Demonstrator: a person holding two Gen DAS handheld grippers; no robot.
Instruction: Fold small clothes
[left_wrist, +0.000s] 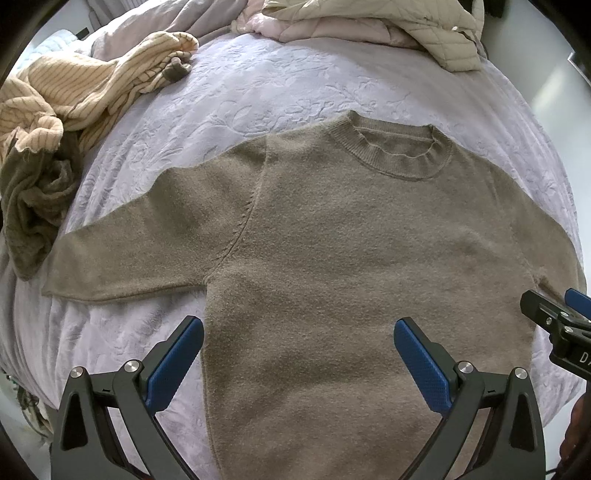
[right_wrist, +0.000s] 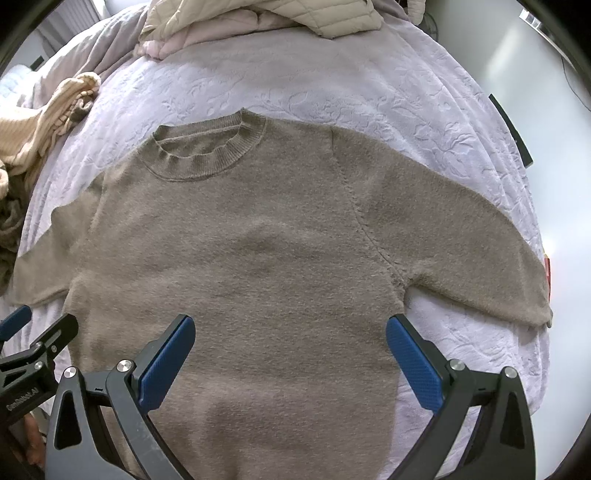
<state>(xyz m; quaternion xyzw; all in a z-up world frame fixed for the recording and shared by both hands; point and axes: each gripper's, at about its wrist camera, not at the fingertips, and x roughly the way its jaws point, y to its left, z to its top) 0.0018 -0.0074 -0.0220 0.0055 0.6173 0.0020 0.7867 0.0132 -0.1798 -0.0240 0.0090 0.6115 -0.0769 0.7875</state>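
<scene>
Sweater (left_wrist: 332, 258), taupe knit, is lying flat and unfolded on the pale bedspread (left_wrist: 258, 85), sleeves spread, while left gripper (left_wrist: 299, 354) and right gripper (right_wrist: 290, 350) are hovering wide, holding nothing; next likely needing a sleeve grasped and folded inward.

Taupe sweater (right_wrist: 236, 258) flat on lilac bedspread (right_wrist: 332, 92), right tool (right_wrist: 290, 332) spread wide above it
</scene>
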